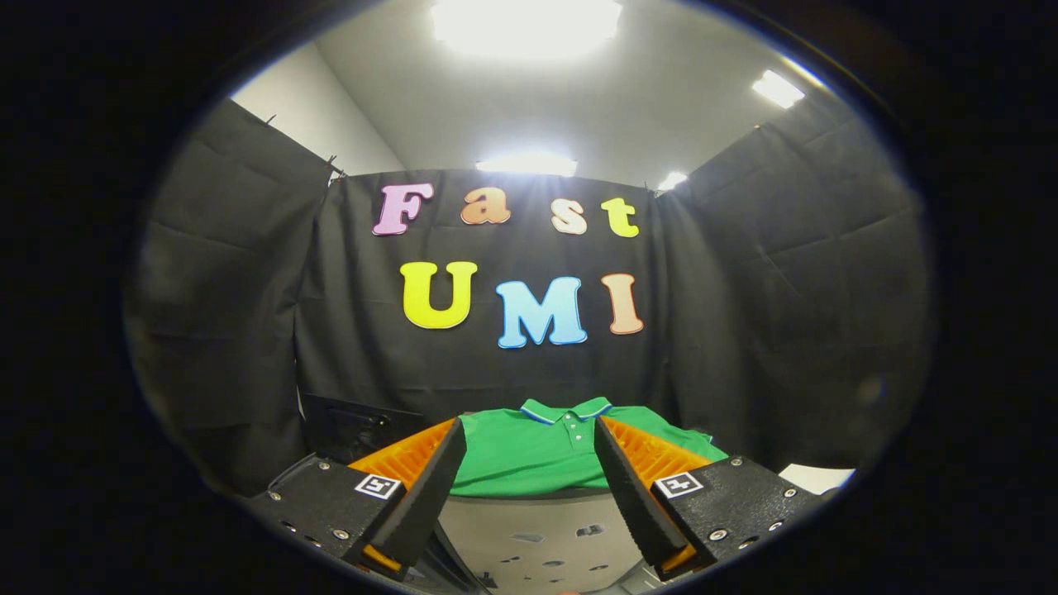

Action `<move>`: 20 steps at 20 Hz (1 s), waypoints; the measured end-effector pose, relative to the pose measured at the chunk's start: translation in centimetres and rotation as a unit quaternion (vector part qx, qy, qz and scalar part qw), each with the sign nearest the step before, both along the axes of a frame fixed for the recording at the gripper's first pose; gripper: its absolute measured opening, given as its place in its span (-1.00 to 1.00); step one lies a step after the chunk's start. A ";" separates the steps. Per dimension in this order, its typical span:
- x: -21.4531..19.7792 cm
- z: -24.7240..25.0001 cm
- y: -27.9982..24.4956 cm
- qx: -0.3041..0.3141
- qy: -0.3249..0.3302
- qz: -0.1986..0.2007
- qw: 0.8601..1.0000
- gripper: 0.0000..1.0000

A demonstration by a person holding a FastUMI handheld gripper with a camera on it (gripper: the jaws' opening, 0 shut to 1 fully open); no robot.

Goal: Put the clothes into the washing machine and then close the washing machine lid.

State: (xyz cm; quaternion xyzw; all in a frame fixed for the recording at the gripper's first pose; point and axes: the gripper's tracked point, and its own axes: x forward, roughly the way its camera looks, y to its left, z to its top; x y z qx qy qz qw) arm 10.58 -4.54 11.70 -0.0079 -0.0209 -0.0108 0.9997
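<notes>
A green polo shirt [529, 453] with a striped collar lies folded flat on a surface just beyond my fingers, framed between them. My gripper [529, 438] is open, with nothing between its fingers, and hangs above and short of the shirt. Below the fingers shows a pale grey drum-like surface with small holes [541, 537], likely the inside of the washing machine. A dark panel [355, 421], perhaps the raised lid, stands behind the left finger.
Black cloth walls close in the booth at the back and on both sides. A white corner of a surface [814, 478] shows beside the right finger. Ceiling lights glare overhead.
</notes>
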 end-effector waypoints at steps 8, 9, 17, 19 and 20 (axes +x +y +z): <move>7.1 0.2 -4.2 0.018 0.036 -0.016 0.999 0.91; 8.1 0.2 -4.6 0.018 0.041 -0.013 0.999 0.91; 14.9 -2.3 -6.1 0.018 0.105 0.014 0.994 0.91; 16.6 -3.2 -6.5 0.018 0.121 0.017 0.992 0.91; 17.3 -4.0 -6.6 0.017 0.132 0.018 0.991 0.91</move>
